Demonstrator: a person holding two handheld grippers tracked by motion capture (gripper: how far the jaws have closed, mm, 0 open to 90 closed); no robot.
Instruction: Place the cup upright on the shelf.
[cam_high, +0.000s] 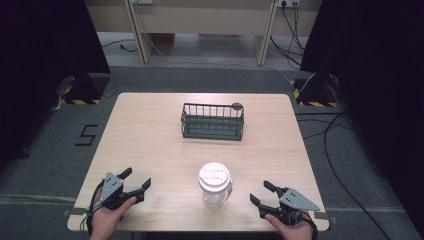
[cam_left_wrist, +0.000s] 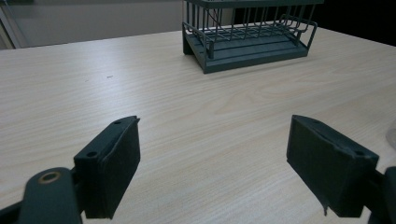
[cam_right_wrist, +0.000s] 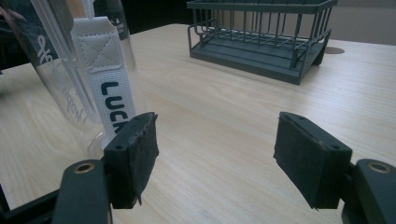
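A clear plastic bottle (cam_high: 215, 186) with a white lid stands upright near the table's front middle. In the right gripper view the bottle (cam_right_wrist: 56, 70) shows a white fabric strap (cam_right_wrist: 106, 84) with dark letters, just left of that gripper's jaws. A dark wire basket (cam_high: 213, 121) sits toward the table's far side, with nothing seen inside; it also appears as the basket (cam_left_wrist: 247, 37) and the basket (cam_right_wrist: 261, 42). My left gripper (cam_high: 135, 181) rests open at the front left. My right gripper (cam_high: 262, 193) is open at the front right, a short way right of the bottle.
The wooden table (cam_high: 150, 135) has wide bare wood between the basket and the bottle. A small round dark object (cam_high: 237, 105) lies behind the basket's right corner. Cables (cam_high: 330, 145) trail over the grey floor to the right, and a "5" mark (cam_high: 86, 135) is on the floor left.
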